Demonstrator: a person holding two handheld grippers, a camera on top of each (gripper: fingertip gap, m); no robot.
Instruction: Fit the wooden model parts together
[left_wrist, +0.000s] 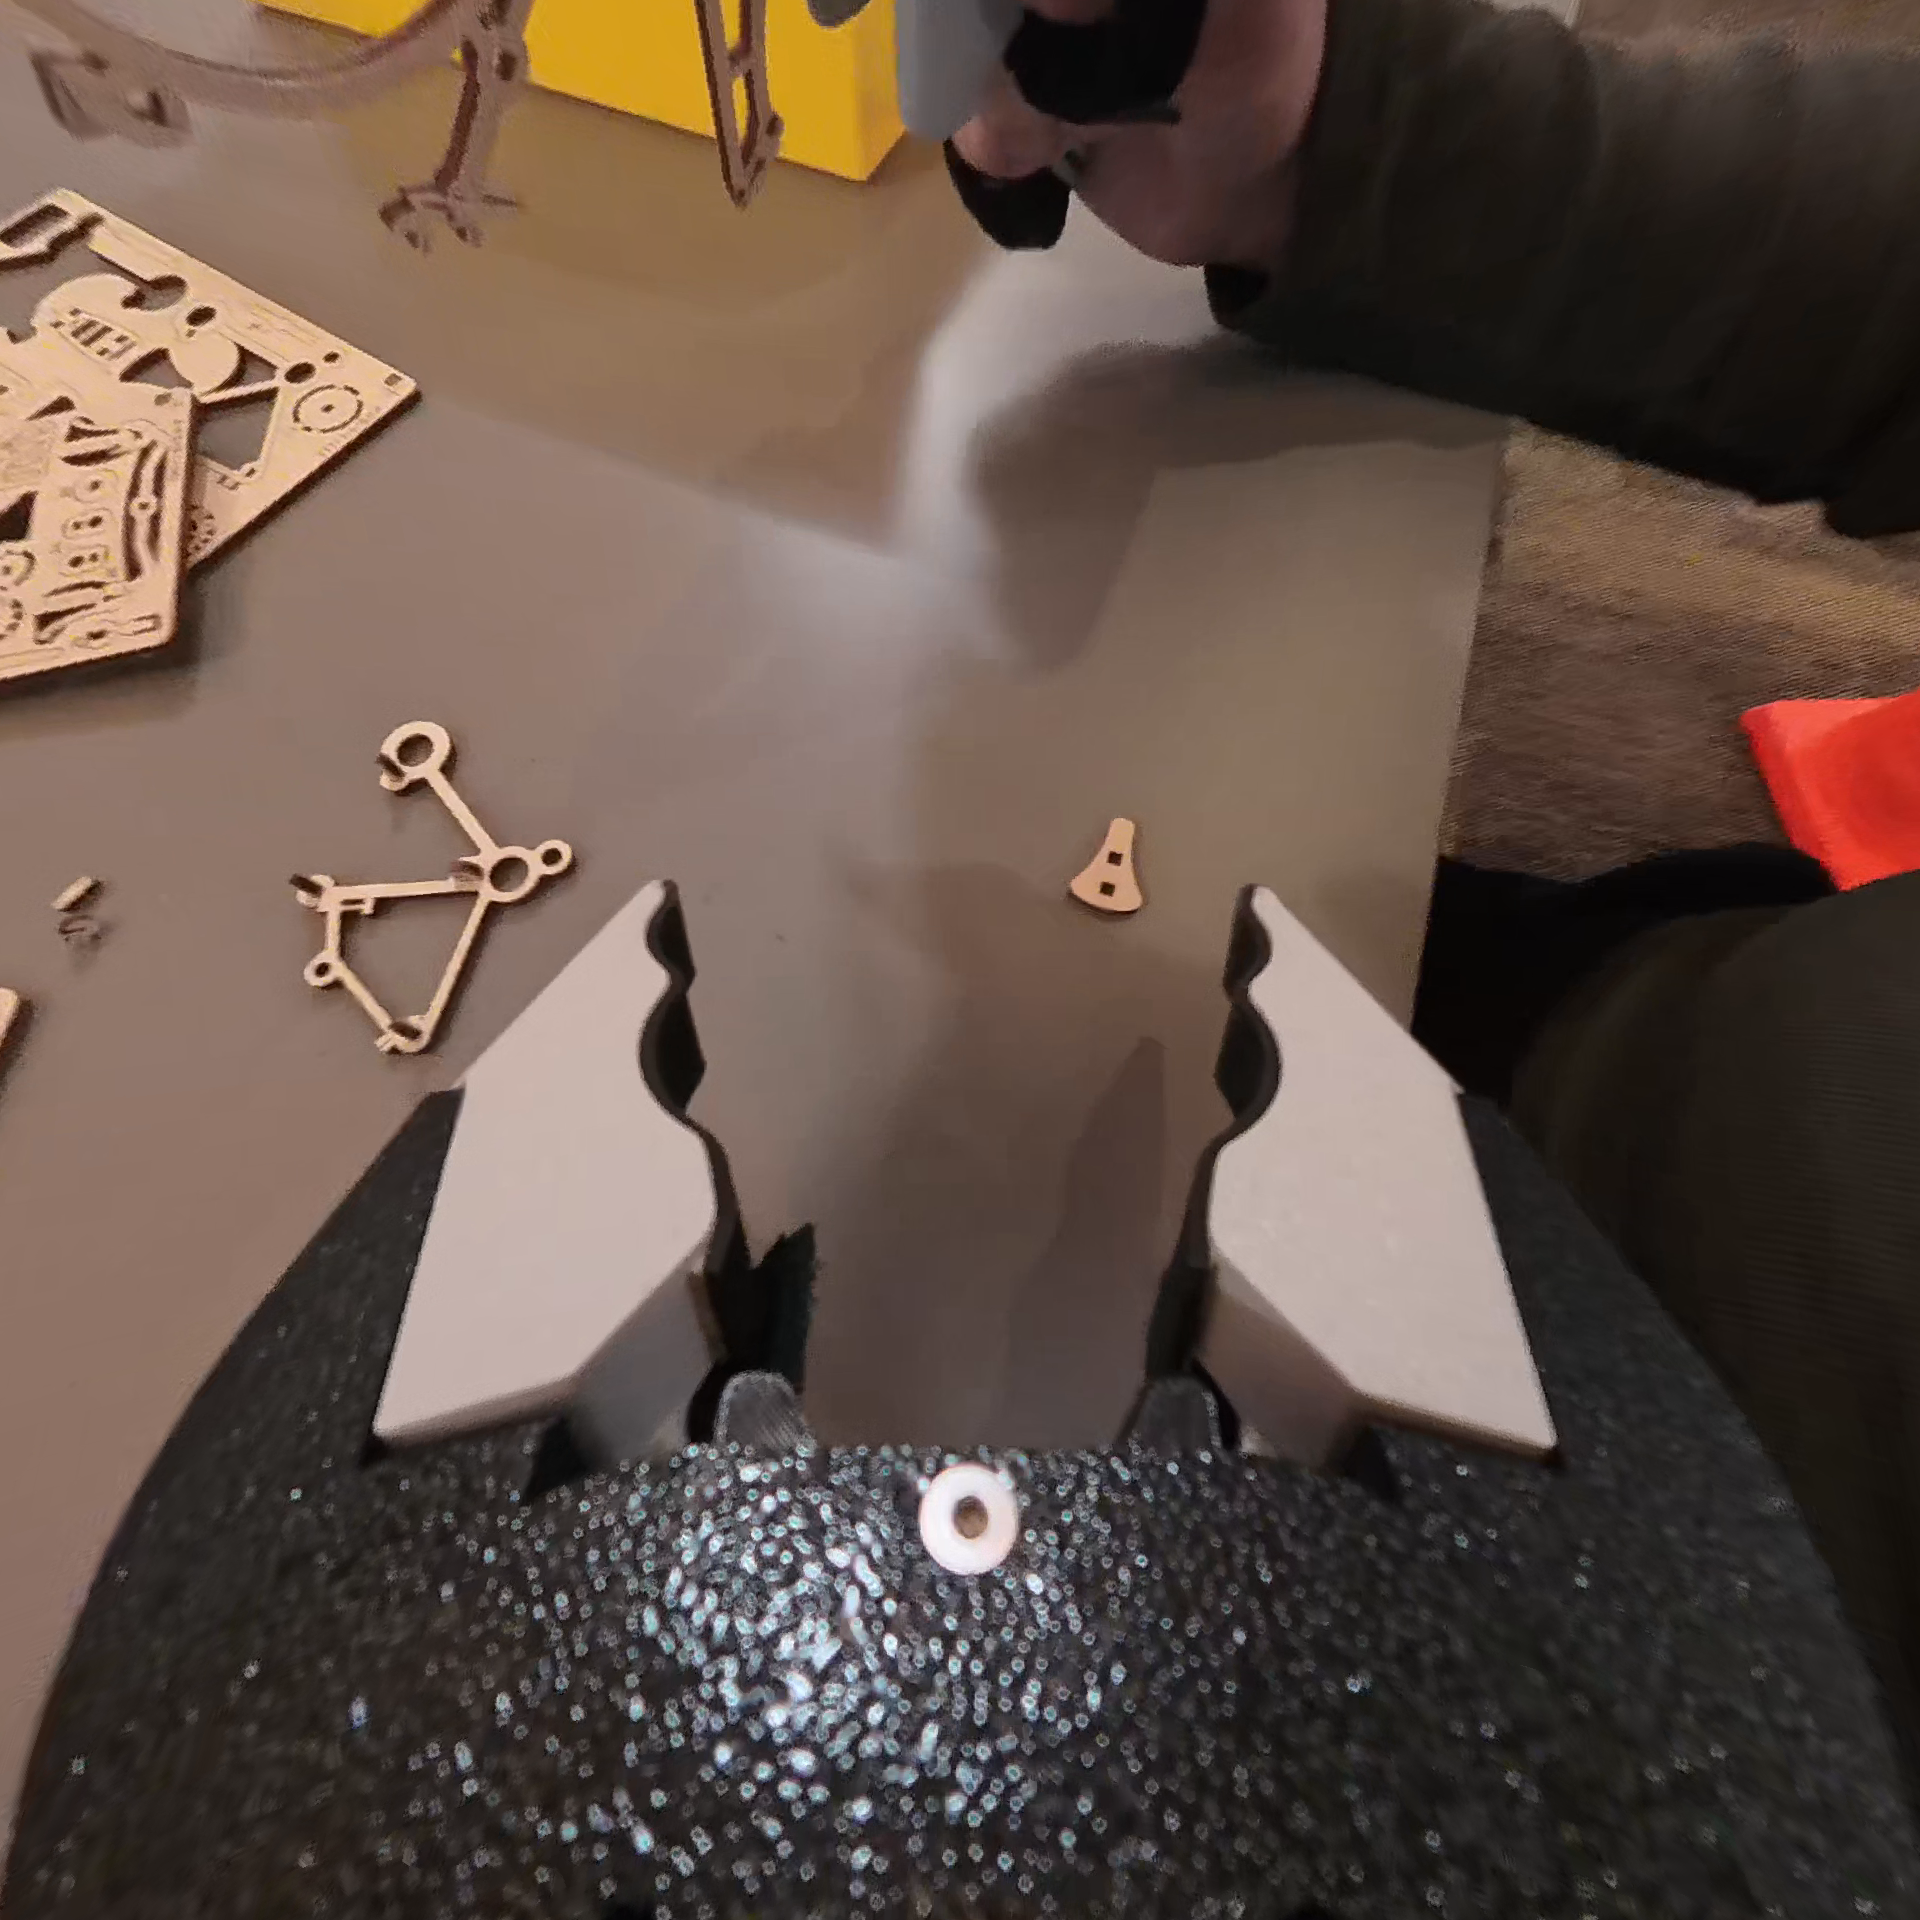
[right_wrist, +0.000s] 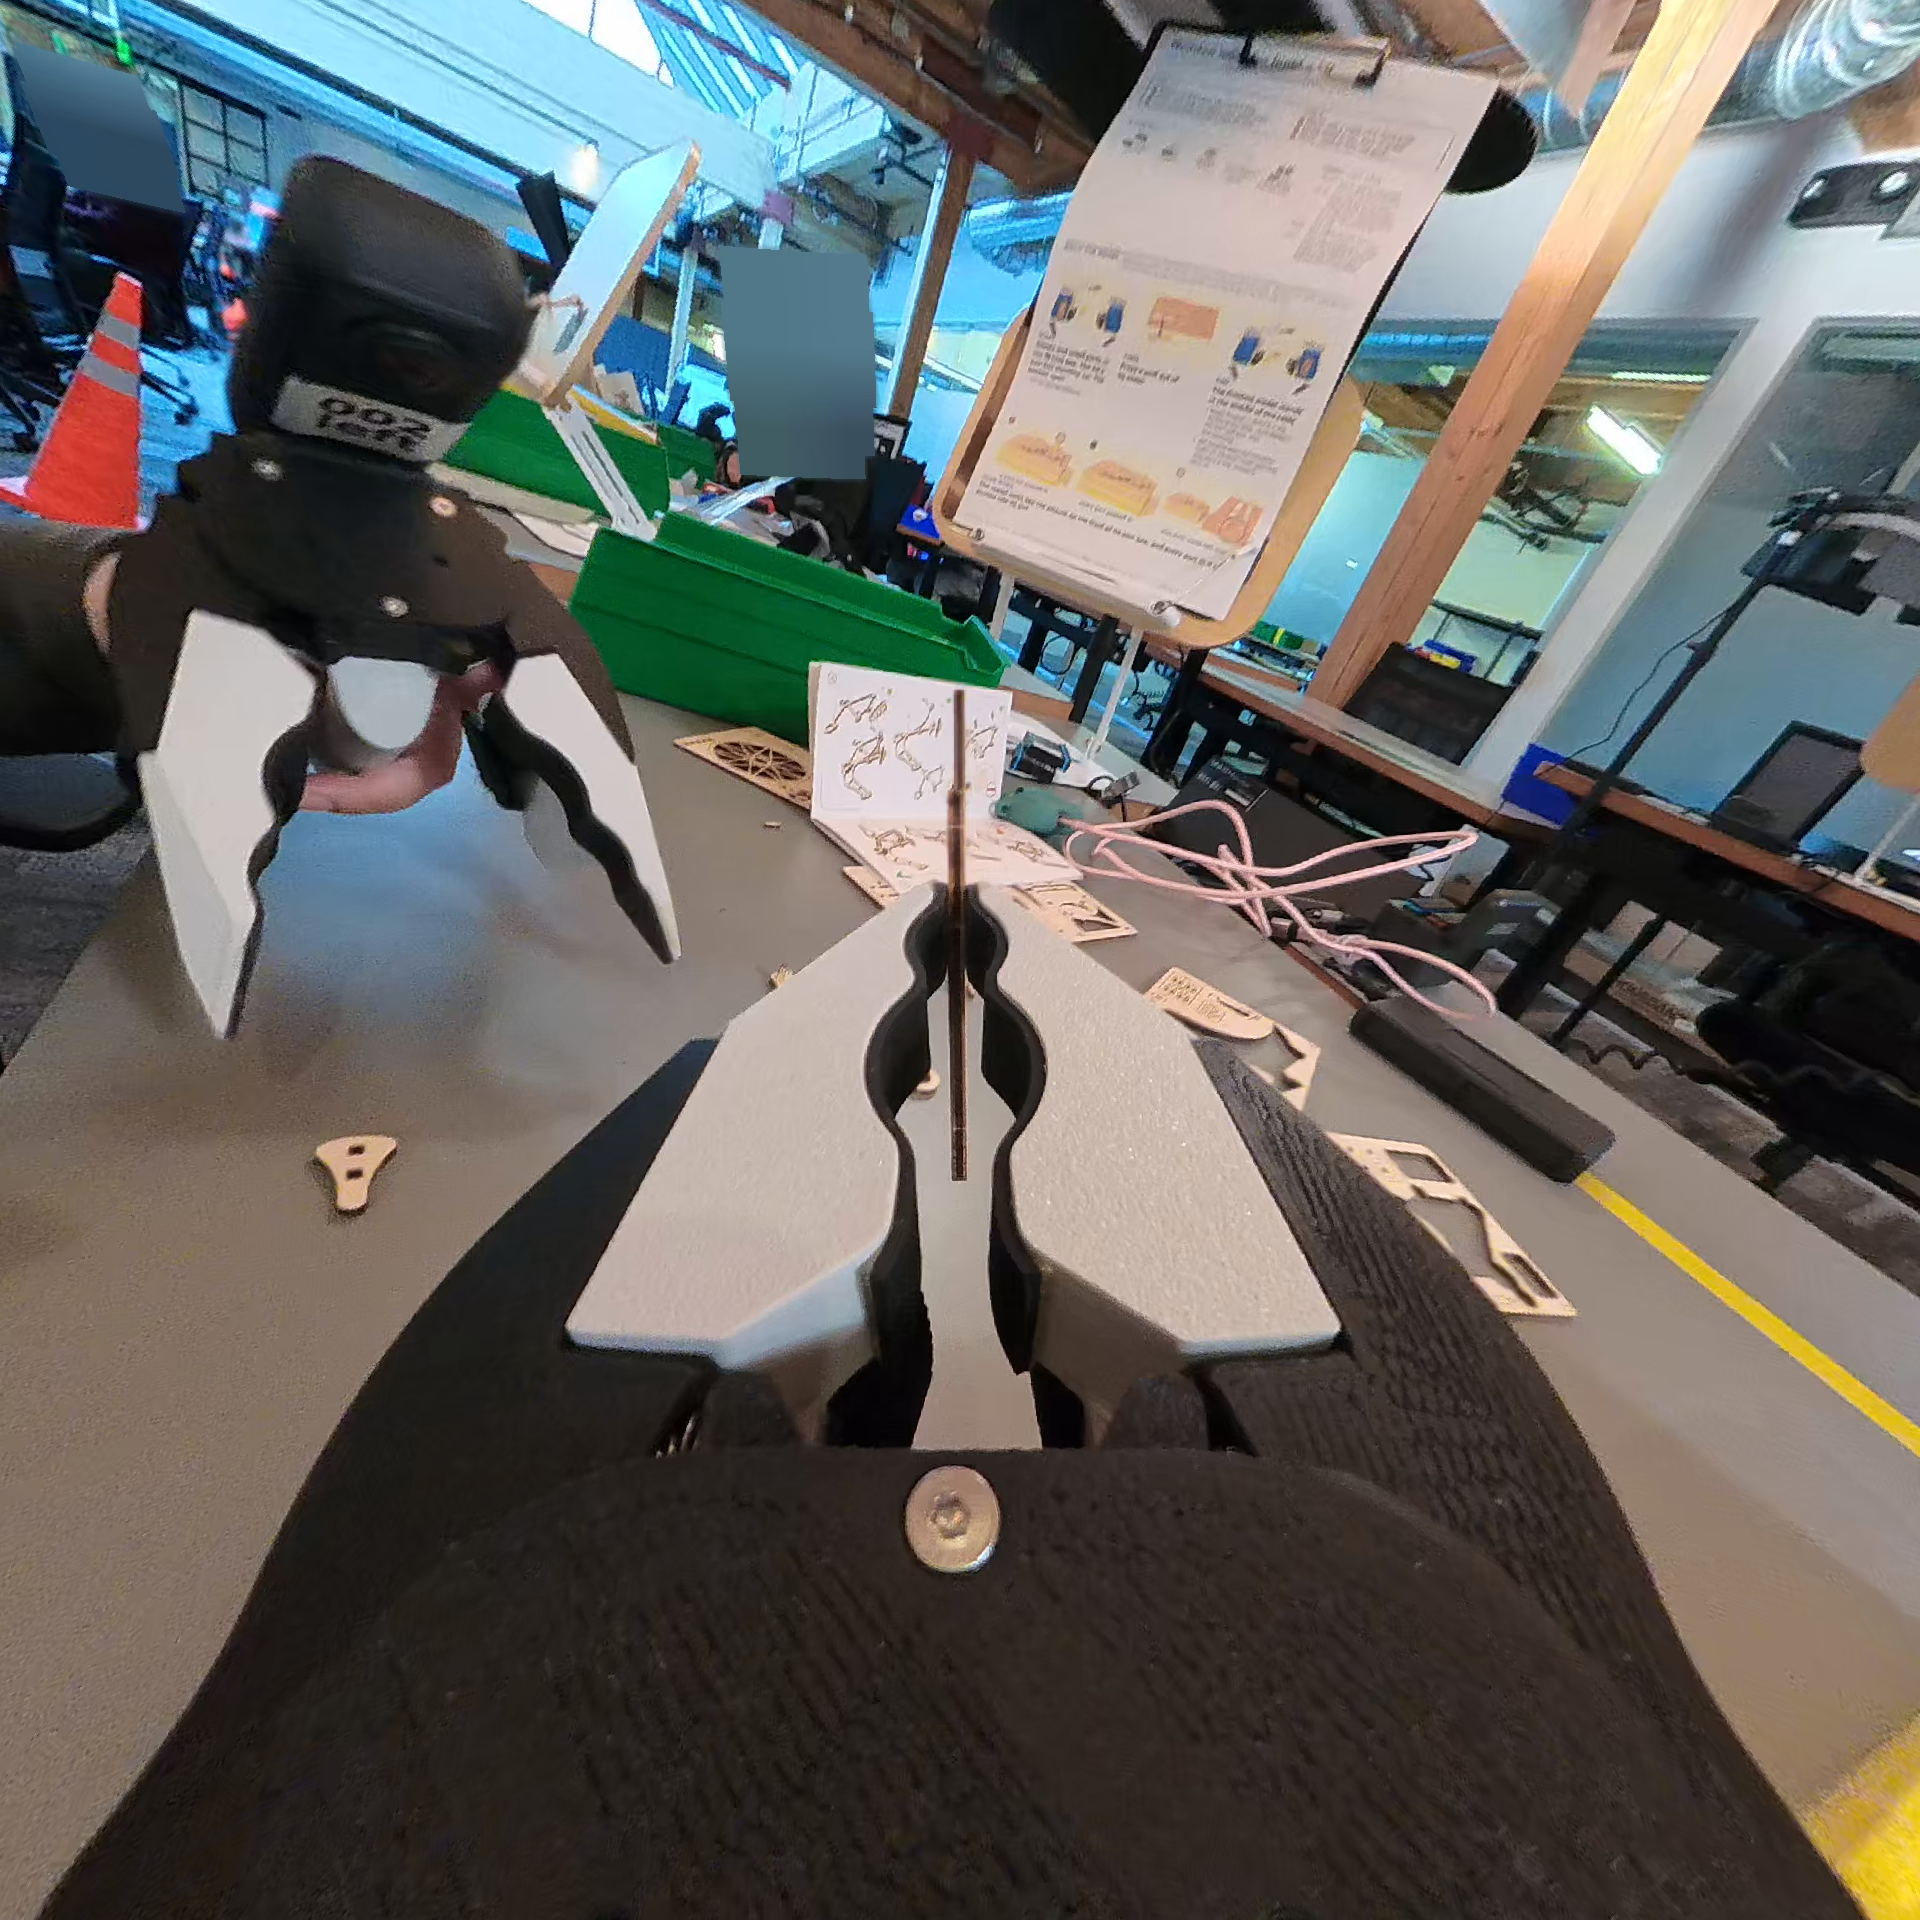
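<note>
Grey worktop (left_wrist: 644, 644) strewn with wooden model parts.
A small bell-shaped piece (left_wrist: 1108, 871), a triangular frame (left_wrist: 426, 894) and cut-out sheets (left_wrist: 135, 436) lie flat on it.

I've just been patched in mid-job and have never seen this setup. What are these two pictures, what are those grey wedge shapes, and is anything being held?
No robot arm here: a person holds a hand-gripper in each hand, each with a camera looking along its two grey fingers. In the left wrist view, the left gripper is open and empty over the grey table. Ahead lie a small bell-shaped wooden piece, a triangular wooden frame and punched-out wooden sheets. In the right wrist view, the right gripper is shut on a thin wooden part, seen edge-on. The left gripper shows there too, upper left.
</note>
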